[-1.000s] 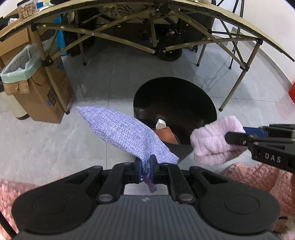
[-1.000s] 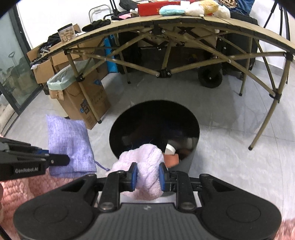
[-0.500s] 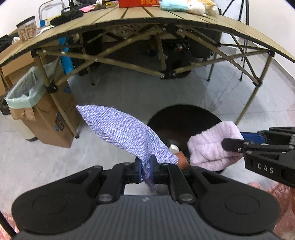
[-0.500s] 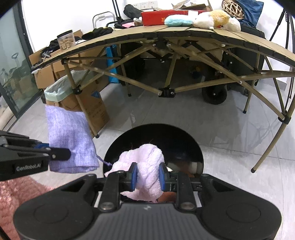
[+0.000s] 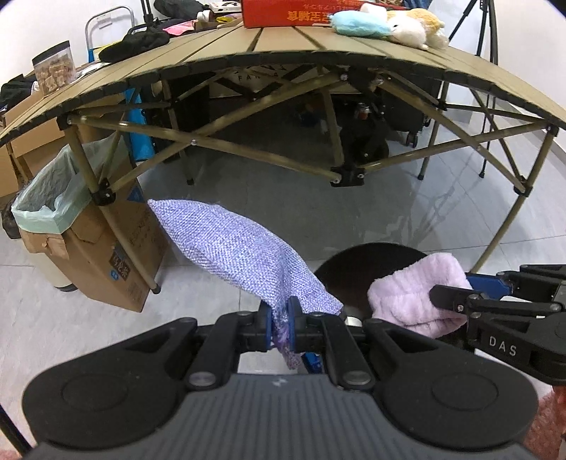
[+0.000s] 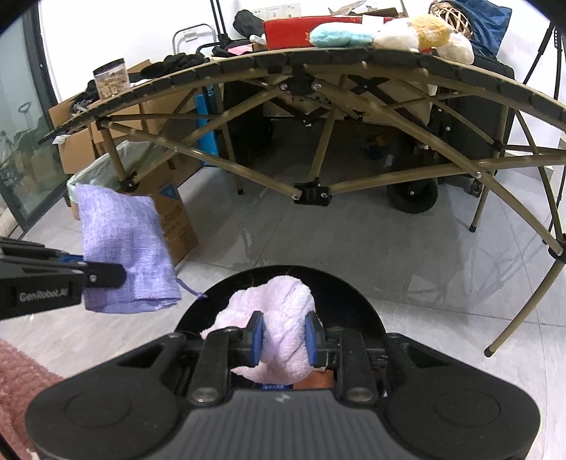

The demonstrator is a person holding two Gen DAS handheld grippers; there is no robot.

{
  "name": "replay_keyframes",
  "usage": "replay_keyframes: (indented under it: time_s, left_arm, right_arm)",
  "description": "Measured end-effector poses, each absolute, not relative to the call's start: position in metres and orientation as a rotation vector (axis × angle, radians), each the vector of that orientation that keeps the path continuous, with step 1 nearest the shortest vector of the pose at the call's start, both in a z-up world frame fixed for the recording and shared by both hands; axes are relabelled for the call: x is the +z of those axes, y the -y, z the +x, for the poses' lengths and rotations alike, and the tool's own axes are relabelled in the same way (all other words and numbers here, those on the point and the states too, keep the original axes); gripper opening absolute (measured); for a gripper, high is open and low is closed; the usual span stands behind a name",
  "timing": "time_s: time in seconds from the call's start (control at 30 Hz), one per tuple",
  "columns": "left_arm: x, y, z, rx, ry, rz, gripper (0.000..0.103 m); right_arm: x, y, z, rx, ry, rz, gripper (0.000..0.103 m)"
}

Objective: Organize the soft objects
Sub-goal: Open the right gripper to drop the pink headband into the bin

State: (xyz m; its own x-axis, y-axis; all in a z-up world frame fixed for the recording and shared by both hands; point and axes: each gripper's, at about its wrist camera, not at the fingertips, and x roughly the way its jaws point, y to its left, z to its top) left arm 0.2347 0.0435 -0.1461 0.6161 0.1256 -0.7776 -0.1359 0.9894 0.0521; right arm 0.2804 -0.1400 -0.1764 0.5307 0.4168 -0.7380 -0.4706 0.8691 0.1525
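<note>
Black bin (image 6: 357, 300) on grey floor (image 6: 406, 254)

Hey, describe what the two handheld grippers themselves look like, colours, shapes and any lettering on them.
Both are matte black plastic with blue pads on the fingers. The left gripper has a wide rounded body with two round discs and a ribbed grey centre; its side reads "GenRobot.AI" in white. The right gripper has the same build, with "DAS" in white on its side. No cables or sleeves show.

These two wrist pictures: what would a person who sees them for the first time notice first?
First, the two soft things held in the air: the left claw pinches a purple woven bag, and the right claw grips a fluffy pink cloth. Just below them stands a round black bin on the grey floor. Behind, a folding table carries plush toys and a red box.
</note>
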Motion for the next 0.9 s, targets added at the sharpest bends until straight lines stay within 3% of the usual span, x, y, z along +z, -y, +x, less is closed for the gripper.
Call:
replay_keyframes:
  time_s: [0.47, 0.67, 0.73, 0.8, 0.9]
  left_arm:
    - [-0.154, -0.045, 0.233, 0.18, -0.888, -0.011, 0.009]
    - [-0.154, -0.042, 0.231, 0.165, -0.878, 0.0, 0.009]
    - [-0.154, -0.041, 0.231, 0.163, -0.88, -0.002, 0.009]
    - [-0.155, -0.041, 0.231, 0.161, -0.881, -0.002, 0.009]
    - [-0.155, -0.04, 0.232, 0.157, -0.881, 0.003, 0.009]
  right_arm:
    - [-0.19, 0.129, 0.283, 0.528, -0.879, -0.08, 0.025]
    - [-0.192, 0.126, 0.283, 0.501, -0.908, -0.119, 0.044]
    - [-0.19, 0.127, 0.283, 0.488, -0.909, -0.136, 0.072]
    - [-0.189, 0.126, 0.282, 0.473, -0.906, -0.154, 0.092]
    - [-0.19, 0.127, 0.282, 0.469, -0.924, -0.171, 0.102]
